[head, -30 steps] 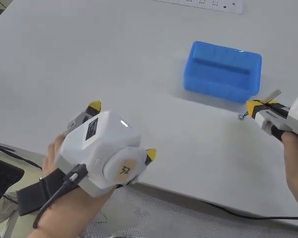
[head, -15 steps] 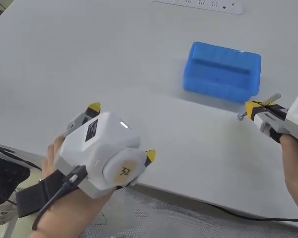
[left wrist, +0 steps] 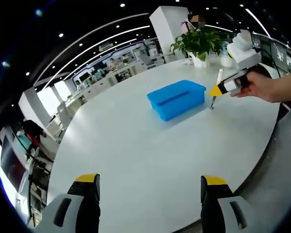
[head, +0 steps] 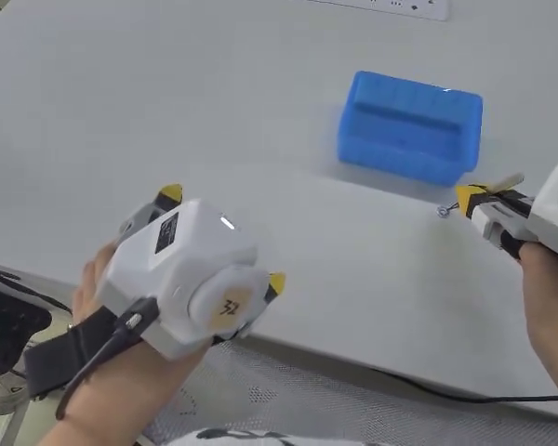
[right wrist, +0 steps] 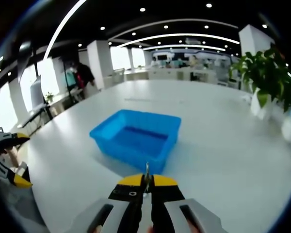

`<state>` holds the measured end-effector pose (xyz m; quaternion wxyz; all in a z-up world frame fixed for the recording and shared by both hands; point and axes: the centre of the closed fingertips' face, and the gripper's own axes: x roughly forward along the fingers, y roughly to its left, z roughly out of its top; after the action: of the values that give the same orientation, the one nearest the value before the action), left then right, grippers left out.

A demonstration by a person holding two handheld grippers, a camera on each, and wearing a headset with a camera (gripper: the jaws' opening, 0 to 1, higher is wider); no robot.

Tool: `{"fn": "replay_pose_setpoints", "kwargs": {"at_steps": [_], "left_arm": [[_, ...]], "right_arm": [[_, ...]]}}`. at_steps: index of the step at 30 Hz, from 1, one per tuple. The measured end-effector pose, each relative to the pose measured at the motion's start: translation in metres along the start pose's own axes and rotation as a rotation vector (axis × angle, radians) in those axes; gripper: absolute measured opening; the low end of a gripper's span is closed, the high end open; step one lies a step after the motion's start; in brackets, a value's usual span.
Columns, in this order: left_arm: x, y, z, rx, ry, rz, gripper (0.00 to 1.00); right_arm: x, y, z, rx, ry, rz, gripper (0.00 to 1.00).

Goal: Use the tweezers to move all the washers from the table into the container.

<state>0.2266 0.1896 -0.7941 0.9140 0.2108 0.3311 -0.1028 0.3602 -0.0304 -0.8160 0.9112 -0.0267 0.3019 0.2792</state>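
Your right gripper (head: 471, 198) runs off the head view's right edge, its white body cut short. The thin metal tweezers (head: 508, 180) pinched in its jaws end at a tiny grey speck (head: 444, 212) on the white desk (head: 260, 121), too small to tell whether it is a washer, or gripped. On your left gripper (head: 223, 239), the white housing hides most of the jaws.

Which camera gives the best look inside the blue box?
The right gripper view: the blue box sits close ahead, its open hollow facing the camera. The head view shows it farther off, mostly rim and near wall. The left gripper view shows it small, at a low angle.
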Motion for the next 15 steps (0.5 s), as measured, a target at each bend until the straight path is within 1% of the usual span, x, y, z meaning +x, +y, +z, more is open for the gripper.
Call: {"fn": "replay_pose_setpoints", "kwargs": {"at_steps": [6,9,15], "left_arm": [[0.0000,-0.0002,-0.0003,0.000,0.002,-0.001,0.87],[0.0000,-0.0001,-0.0003,0.002,0.003,0.000,0.87],[-0.0001,-0.0002,-0.0007,0.002,0.007,0.000,0.87]], "right_arm": [[0.0045,-0.0050,-0.0026,0.016,0.005,0.009,0.02],[0.0045,-0.0056,-0.0001,0.037,-0.004,0.016,0.03],[0.0051,-0.0040,-0.0015,0.005,0.004,0.017,0.04]]}}
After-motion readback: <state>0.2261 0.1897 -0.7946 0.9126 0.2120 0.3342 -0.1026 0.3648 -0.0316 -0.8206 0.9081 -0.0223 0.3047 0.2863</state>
